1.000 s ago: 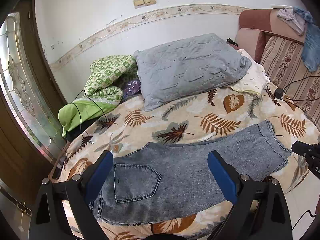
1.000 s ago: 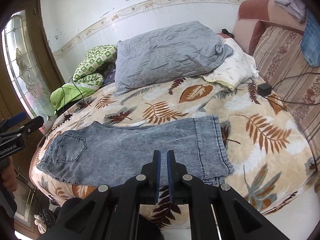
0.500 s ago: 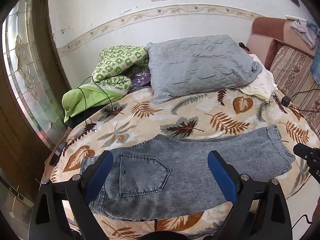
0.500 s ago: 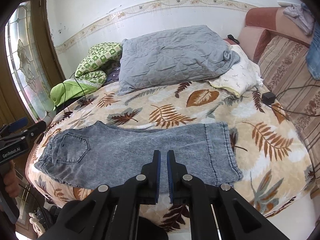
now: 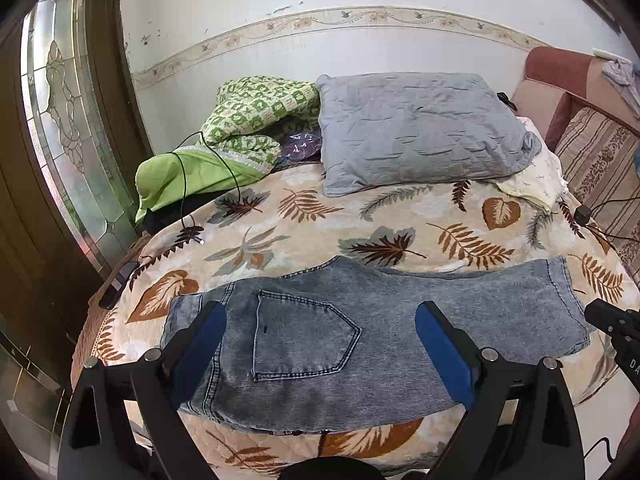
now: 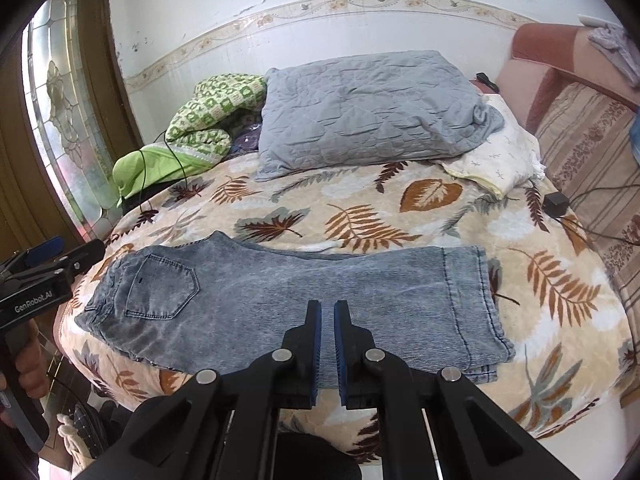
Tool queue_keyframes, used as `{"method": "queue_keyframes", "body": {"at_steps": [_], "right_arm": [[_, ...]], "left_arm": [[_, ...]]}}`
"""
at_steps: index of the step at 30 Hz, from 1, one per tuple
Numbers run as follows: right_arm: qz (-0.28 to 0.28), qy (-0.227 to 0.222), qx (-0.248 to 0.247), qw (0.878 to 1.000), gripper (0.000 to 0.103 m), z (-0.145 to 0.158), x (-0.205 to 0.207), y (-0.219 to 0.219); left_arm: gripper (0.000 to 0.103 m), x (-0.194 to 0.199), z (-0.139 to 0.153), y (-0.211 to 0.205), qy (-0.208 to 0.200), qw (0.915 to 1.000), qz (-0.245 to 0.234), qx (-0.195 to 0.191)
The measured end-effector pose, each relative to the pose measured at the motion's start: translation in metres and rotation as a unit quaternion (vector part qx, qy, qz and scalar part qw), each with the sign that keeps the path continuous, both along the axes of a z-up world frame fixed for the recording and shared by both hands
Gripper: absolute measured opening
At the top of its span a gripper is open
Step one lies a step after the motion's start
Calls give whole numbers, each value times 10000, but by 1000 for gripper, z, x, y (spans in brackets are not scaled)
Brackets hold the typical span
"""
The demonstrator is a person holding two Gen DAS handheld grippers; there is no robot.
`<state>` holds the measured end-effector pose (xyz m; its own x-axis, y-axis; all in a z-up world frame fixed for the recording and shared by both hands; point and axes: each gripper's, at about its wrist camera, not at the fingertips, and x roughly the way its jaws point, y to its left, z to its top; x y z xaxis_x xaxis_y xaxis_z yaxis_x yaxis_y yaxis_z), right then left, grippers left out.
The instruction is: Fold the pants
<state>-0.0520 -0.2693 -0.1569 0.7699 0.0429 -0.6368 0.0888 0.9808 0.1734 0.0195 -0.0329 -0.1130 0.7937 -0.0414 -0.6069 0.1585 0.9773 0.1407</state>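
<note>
Grey-blue denim pants point(image 5: 360, 332) point(image 6: 280, 300) lie flat near the front edge of the leaf-print bed point(image 5: 300, 224) point(image 6: 360, 216), legs folded one over the other, waist and back pocket at the left, hems at the right. My left gripper point(image 5: 320, 316) hovers above the waist end, open wide, with nothing between its blue pads. Over the middle of the legs my right gripper point(image 6: 327, 312) is shut and holds nothing. Each gripper shows at the edge of the other's view, the left one point(image 6: 52, 256) with a hand on its handle.
A grey pillow point(image 5: 416, 136), a green checked blanket point(image 5: 240, 132) and a cream cloth point(image 5: 536, 176) lie at the back of the bed. A black cable and a charger point(image 6: 555, 203) rest on the cover. A glazed wooden door stands at the left, a striped headboard point(image 6: 588, 152) at the right.
Both grippers have drifted sideways along the pants: the left view now sits more over the waist and pocket, the right view shows the hems farther right. The jaws have not changed and the pants lie still.
</note>
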Motion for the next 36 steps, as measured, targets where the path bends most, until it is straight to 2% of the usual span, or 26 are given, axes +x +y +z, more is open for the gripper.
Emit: {"method": "queue_keyframes", "body": {"at_steps": [9, 25, 36], "right_arm": [[14, 78, -87, 9999, 8, -6, 2, 5], [-502, 148, 168, 9985, 8, -19, -6, -37], [-631, 177, 294, 9974, 8, -24, -8, -52]], "left_arm": [[96, -2, -3, -2, 45, 10000, -49, 40], [96, -9, -10, -30, 88, 9991, -325, 272], [96, -13, -13, -41, 114, 9983, -432, 368]]}}
